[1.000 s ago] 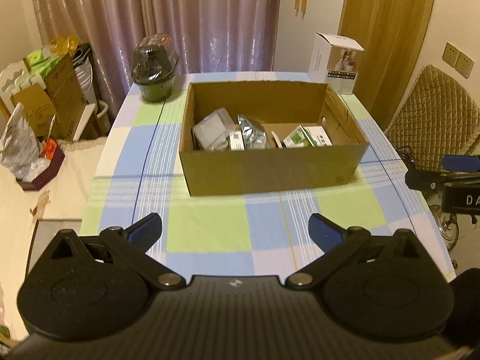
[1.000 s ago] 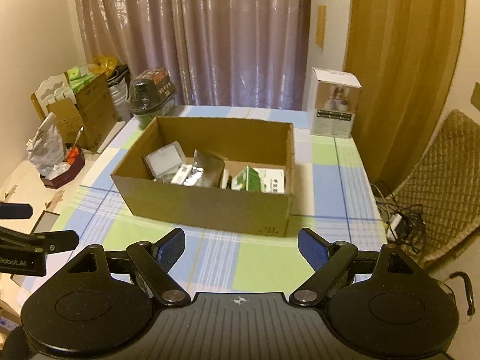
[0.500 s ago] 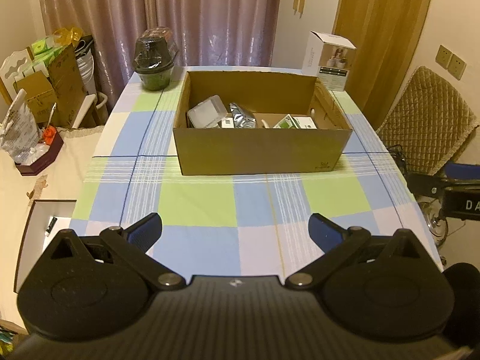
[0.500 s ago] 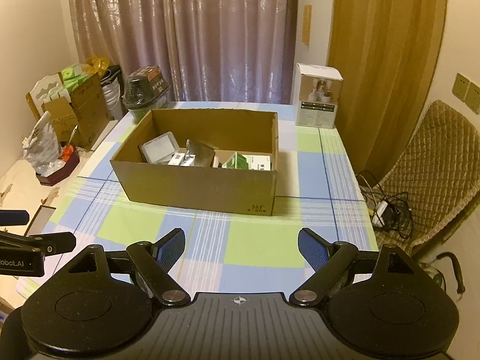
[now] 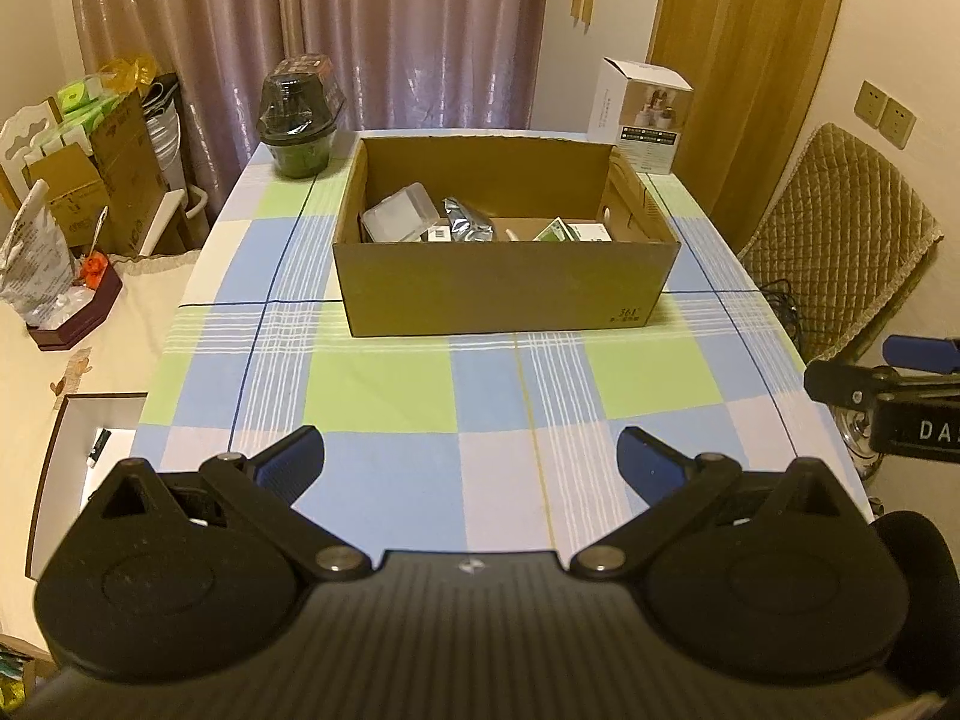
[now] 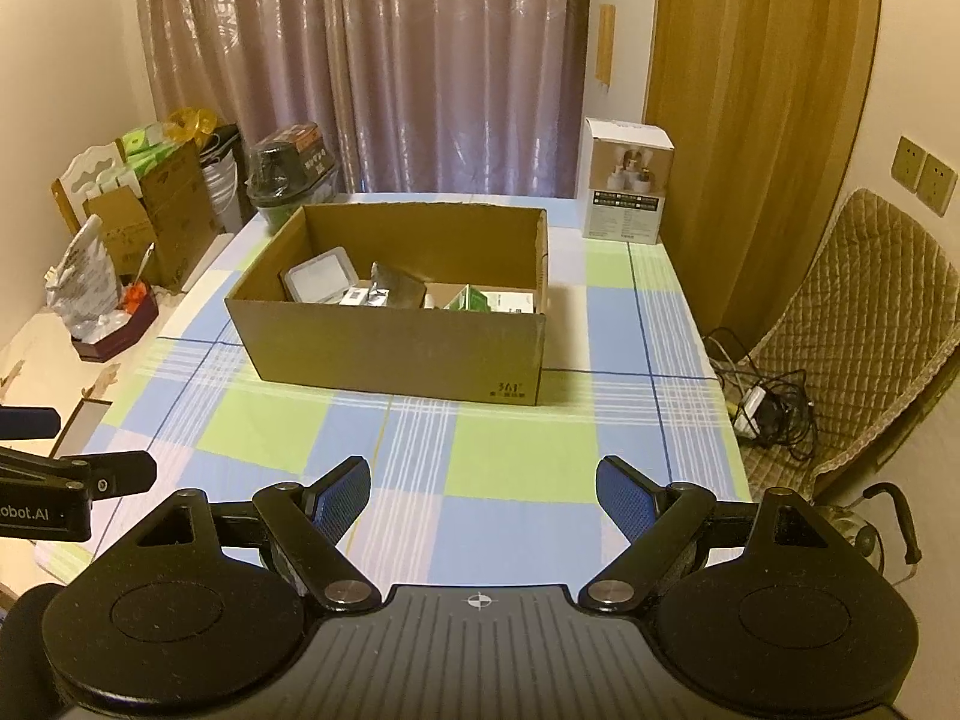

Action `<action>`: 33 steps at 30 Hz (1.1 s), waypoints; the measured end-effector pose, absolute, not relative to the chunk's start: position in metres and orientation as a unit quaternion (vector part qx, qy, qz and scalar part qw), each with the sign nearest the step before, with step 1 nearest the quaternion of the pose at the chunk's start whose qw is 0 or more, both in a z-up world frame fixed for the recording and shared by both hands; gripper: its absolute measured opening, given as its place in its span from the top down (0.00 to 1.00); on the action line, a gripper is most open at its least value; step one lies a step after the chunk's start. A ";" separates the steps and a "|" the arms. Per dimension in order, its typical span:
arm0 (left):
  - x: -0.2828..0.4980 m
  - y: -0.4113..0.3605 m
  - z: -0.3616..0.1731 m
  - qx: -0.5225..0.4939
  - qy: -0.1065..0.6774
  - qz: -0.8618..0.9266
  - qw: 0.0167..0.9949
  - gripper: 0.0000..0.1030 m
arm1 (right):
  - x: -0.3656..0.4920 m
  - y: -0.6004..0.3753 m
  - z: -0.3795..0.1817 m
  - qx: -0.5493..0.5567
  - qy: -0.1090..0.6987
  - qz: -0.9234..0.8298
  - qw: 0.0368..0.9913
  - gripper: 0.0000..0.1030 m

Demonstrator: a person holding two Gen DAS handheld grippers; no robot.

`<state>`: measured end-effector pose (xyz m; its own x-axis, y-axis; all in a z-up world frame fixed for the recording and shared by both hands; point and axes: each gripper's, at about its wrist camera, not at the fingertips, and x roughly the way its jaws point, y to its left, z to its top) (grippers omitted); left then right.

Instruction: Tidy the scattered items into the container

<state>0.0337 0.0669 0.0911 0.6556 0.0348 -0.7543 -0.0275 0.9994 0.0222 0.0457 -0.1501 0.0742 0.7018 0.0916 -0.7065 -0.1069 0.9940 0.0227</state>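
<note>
**Both jaws wide, the box already filled**

Seen from the left wrist, the left gripper (image 5: 471,456) hangs over the checked counter (image 5: 384,396) with its jaws spread wide and nothing between them. Well ahead stands the cardboard box (image 5: 504,288), holding a clear plastic case (image 5: 399,216), a silver pouch (image 5: 471,225) and a green-and-white carton (image 5: 570,232).

From the right wrist, the right gripper (image 6: 483,495) is likewise wide and empty, above the counter's near edge, well apart from the box (image 6: 396,348). A white carton (image 6: 627,186) stands behind it.
</note>
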 end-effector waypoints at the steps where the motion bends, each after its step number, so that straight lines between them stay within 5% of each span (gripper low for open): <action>1: 0.033 0.067 0.091 0.005 0.415 0.017 0.910 0.01 | 0.044 -0.150 0.074 -0.011 0.382 0.053 0.922 0.15; 33: 0.020 0.069 0.077 0.005 0.428 0.025 0.903 0.01 | 0.032 -0.143 0.062 -0.013 0.400 0.058 0.915 0.15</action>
<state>0.0203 0.0686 0.0768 0.6324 0.0507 -0.7730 -0.0414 0.9986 0.0316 0.0315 -0.1433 0.0615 0.6735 0.0951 -0.7331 -0.1166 0.9929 0.0217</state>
